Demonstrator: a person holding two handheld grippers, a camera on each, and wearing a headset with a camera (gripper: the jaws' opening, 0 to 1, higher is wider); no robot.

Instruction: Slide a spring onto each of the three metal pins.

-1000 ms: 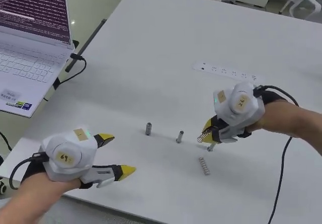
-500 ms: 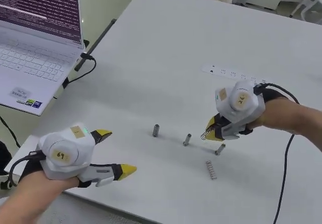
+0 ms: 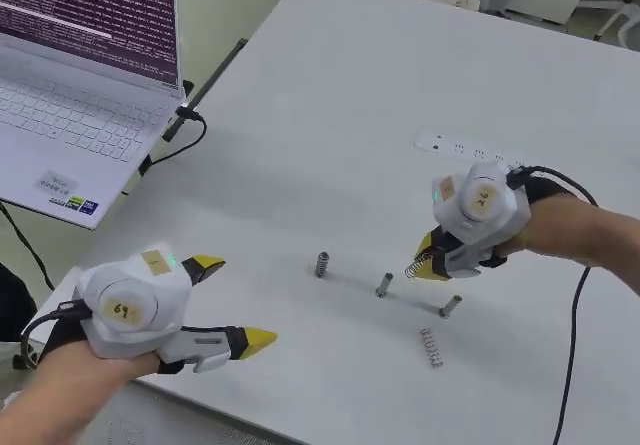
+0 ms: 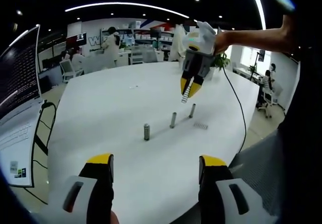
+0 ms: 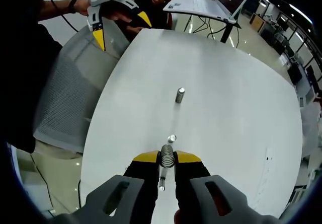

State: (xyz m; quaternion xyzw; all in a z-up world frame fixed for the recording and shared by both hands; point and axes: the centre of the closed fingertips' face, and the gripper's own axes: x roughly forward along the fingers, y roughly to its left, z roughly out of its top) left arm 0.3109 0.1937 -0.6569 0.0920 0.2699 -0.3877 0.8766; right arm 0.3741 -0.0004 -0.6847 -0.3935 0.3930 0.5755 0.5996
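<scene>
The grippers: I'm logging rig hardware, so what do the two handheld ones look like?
Both are rounded white housings with dark jaws tipped yellow. The left gripper carries a round tan sticker reading 69, a small square sticker and a green light; the right gripper has a round tan sticker. A black cable trails from each.

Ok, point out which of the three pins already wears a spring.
The left-end pin in the head view: coils wrap its shaft. The middle pin and the right-end pin are bare, smooth metal.
</scene>
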